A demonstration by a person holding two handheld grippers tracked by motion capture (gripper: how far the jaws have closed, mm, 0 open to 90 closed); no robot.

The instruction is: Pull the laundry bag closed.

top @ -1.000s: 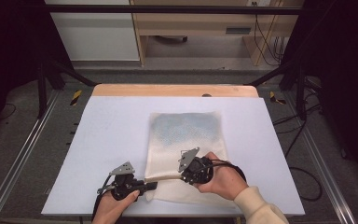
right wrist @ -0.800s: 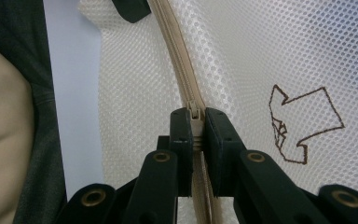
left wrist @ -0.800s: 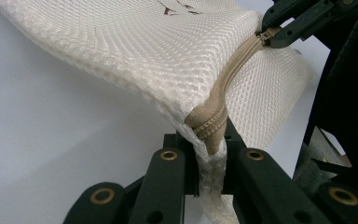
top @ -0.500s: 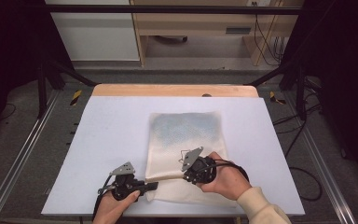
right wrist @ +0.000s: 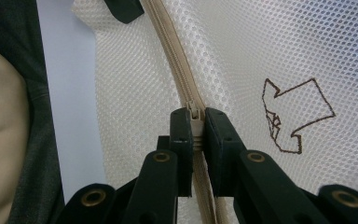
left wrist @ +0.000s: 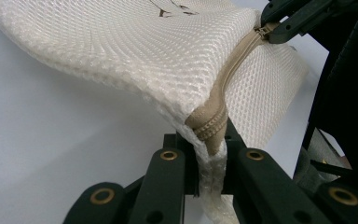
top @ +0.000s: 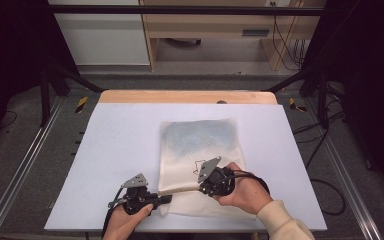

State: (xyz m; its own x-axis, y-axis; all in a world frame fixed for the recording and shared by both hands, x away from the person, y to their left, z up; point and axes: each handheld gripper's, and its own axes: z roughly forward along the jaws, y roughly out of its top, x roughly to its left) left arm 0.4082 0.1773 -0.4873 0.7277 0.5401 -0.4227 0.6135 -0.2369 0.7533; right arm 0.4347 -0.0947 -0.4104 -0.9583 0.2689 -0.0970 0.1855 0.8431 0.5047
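Nearest the person's edge of the white table (top: 120, 145), the left gripper (top: 164, 198) lies low in the left hand (top: 130, 220), its jaws closed tight on the near left corner of a cream mesh bag (top: 200, 150); in the left gripper view the pinch falls right at the end of the tan zipper (left wrist: 214, 122), with a strip of mesh bunched between the jaws and the bag lifted off the table in a shallow arch beyond them. Just to its right and slightly farther in, the right gripper (top: 202, 186) is held in the right hand (top: 245, 192), a cream sleeve (top: 282, 225) behind the wrist. Its jaws are closed to a narrow gap on the zipper pull (right wrist: 195, 116), seen in the right gripper view clamped between the two pads with the zipper track running up and away from it toward the other gripper's black tip. The zipper stretches taut between the two grippers along the bag's near edge. Beside the track on the mesh is a brown outline mark (right wrist: 292, 116). Farther out, the rest of the bag lies flat on the table, showing a bluish tint toward its far end. Past the table's far wooden edge (top: 187, 96) stand a pale cabinet (top: 105, 40) and a wooden bench (top: 215, 27) on the floor, with cables (top: 285, 47) hanging at the right.
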